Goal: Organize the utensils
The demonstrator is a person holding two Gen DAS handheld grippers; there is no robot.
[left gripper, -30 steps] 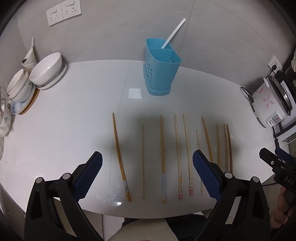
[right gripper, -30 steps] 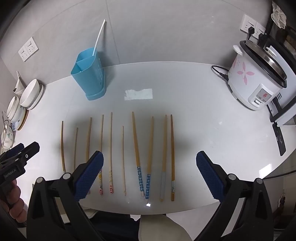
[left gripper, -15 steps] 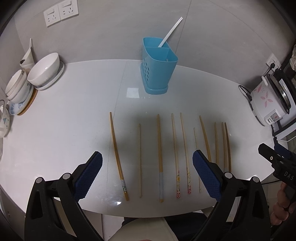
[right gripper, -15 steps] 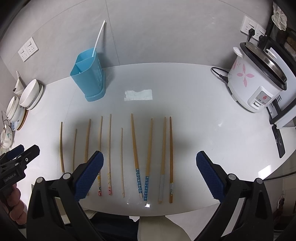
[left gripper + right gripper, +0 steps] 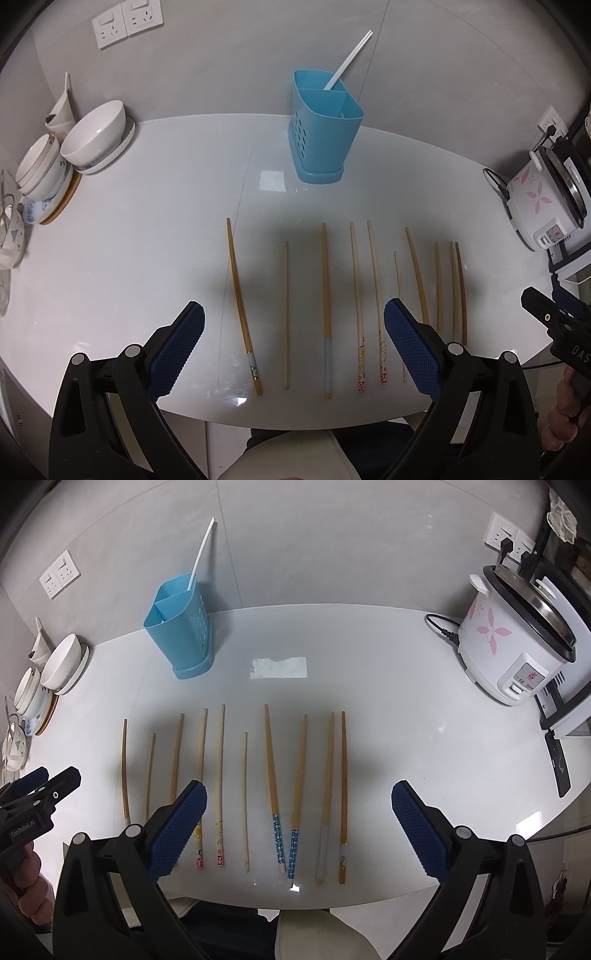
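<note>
The job is only just starting. Ten chopsticks (image 5: 244, 801) are lying side by side in a row near the front edge of the desk (image 5: 424, 738). None of them is being held. The blue holder (image 5: 324, 134) is standing near the back edge of the desk, well apart from the row. One white stick (image 5: 347, 61) is already leaning inside it. The left gripper (image 5: 293, 349) is hanging wide open over the left end of the row, holding nothing. The right gripper (image 5: 299, 829) is hanging wide open over the right end, also holding nothing. All ten are probably waiting to go into the holder.
</note>
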